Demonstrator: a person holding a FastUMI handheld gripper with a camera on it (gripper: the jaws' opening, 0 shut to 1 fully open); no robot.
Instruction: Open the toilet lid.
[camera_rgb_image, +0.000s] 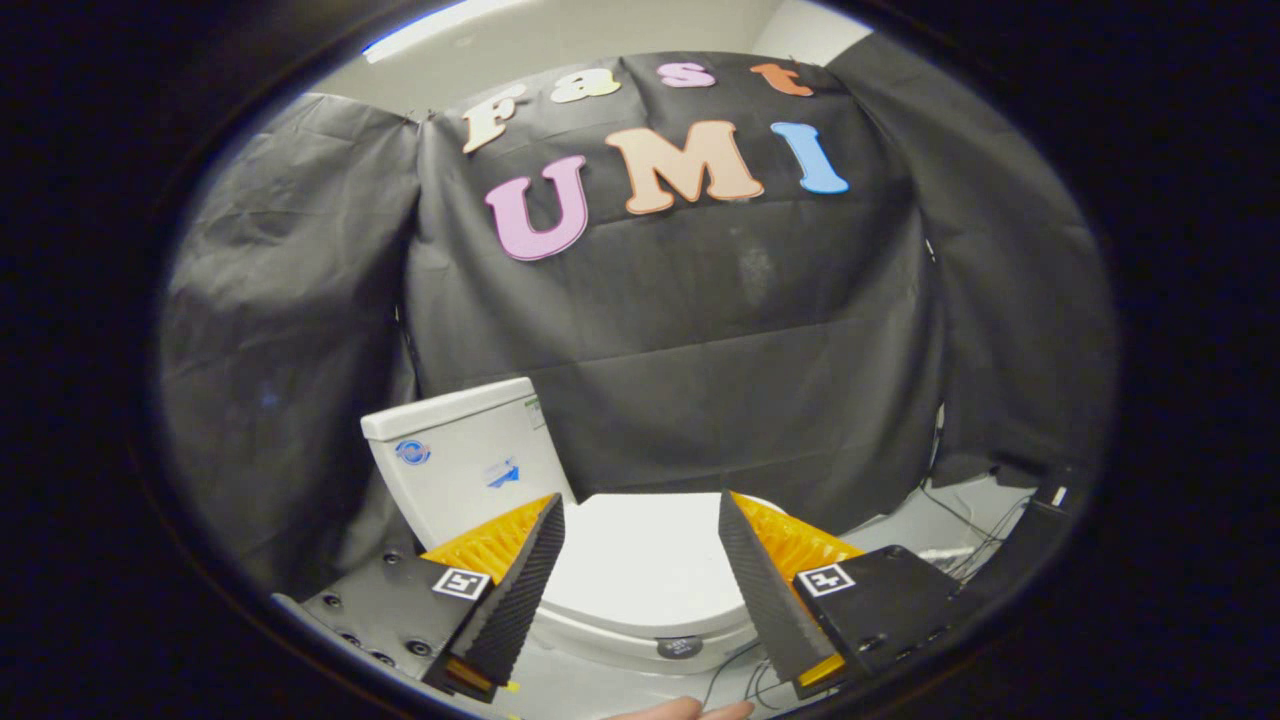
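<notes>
Lid: toilet lid (640, 560) lies flat and closed, seen between the fingers, ahead of the tank (465, 460).
Gripper: gripper (640, 520) spread wide, holding nothing.
Progress: nothing done yet; approach, grasp and lift remain.

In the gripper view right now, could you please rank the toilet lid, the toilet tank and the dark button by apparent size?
1. toilet lid, seen between the open claw fingers, and toilet tank: too alike to rank.
2. dark button, smallest.
</notes>
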